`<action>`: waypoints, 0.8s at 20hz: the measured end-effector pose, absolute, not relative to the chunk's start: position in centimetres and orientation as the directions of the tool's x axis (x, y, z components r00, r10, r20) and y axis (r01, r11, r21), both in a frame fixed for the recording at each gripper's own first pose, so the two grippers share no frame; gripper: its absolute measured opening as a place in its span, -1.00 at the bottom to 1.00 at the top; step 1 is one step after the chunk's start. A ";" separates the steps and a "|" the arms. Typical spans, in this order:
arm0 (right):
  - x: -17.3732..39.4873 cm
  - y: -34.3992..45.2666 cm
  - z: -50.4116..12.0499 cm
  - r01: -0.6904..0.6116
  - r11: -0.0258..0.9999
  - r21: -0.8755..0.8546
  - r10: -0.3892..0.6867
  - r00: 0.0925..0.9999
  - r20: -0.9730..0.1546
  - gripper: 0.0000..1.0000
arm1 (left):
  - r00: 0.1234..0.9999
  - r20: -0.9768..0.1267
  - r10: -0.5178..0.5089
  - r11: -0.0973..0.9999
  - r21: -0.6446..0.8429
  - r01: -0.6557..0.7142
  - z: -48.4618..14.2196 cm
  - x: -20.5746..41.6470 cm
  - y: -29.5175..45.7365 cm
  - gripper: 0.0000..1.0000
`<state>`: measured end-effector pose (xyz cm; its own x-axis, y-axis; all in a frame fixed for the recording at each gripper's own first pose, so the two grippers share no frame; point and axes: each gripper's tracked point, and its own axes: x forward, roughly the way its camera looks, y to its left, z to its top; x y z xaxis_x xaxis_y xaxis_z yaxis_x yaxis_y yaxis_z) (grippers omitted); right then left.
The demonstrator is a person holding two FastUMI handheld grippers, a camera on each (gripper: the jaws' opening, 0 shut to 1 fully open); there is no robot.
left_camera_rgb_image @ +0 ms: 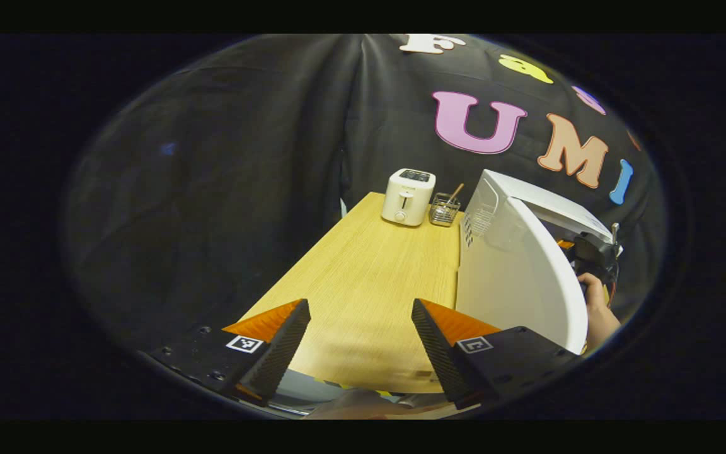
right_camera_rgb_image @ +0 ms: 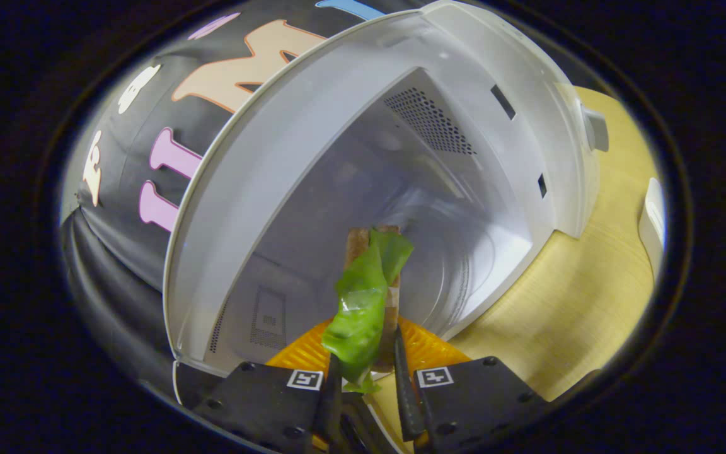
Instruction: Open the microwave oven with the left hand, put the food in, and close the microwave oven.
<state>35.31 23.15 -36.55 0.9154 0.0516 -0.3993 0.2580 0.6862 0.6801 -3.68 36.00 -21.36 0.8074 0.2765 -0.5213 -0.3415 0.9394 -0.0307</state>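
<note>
The food, a brown slice with a green leaf [right_camera_rgb_image: 366,302], is pinched between the right gripper's [right_camera_rgb_image: 368,372] fingers at the open white microwave oven's [right_camera_rgb_image: 312,145] cavity. The left gripper [left_camera_rgb_image: 360,337] hangs wide apart over the wooden desk [left_camera_rgb_image: 369,271]. A white toaster [left_camera_rgb_image: 407,197] and wire basket [left_camera_rgb_image: 444,211] stand at the far edge.

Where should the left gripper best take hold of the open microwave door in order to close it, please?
Probably the door's free outer edge near the bottom, farthest from the hinge. Approach from the table side with the left gripper, open now, and push toward the microwave.
</note>
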 end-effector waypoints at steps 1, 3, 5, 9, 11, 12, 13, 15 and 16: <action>35.5 22.8 -36.8 0.265 0.703 0.659 0.035 0.913 -0.406 -0.21 | 0.806 -0.523 0.277 0.939 -0.031 -0.342 -21.4 -3.8 36.0 0.92; 35.6 22.0 -37.0 0.288 0.753 0.591 -0.016 0.907 -0.421 -0.23 | 0.805 -0.525 0.278 0.938 -0.030 -0.344 -21.5 -3.9 36.1 0.83; 35.2 20.4 -37.6 0.333 0.829 0.450 -0.105 0.882 -0.459 0.14 | 0.806 -0.522 0.278 0.938 -0.035 -0.346 -21.4 -3.9 36.1 0.92; 34.8 20.9 -36.6 0.290 0.902 0.319 -0.139 0.896 -0.422 0.94 | 0.806 -0.525 0.274 0.939 -0.036 -0.342 -21.4 -4.1 36.0 0.91; 34.0 20.6 -35.3 0.291 0.910 0.297 -0.160 0.904 -0.396 0.80 | 0.810 -0.523 0.265 0.942 -0.038 -0.333 -21.3 -4.1 35.8 0.91; 33.6 20.6 -35.0 0.290 0.911 0.293 -0.164 0.907 -0.387 0.80 | 0.814 -0.520 0.260 0.945 -0.038 -0.326 -21.2 -4.0 35.6 0.92; 33.1 20.3 -34.5 0.287 0.914 0.287 -0.168 0.911 -0.378 0.98 | 0.817 -0.519 0.252 0.948 -0.039 -0.317 -21.2 -4.0 35.4 0.90; 32.0 19.8 -33.4 0.282 0.919 0.275 -0.175 0.917 -0.358 0.98 | 0.822 -0.519 0.232 0.955 -0.038 -0.293 -21.3 -3.7 34.9 0.87; 31.4 19.5 -32.8 0.280 0.922 0.267 -0.179 0.921 -0.347 0.98 | 0.823 -0.524 0.219 0.959 -0.040 -0.281 -21.3 -3.6 34.6 0.81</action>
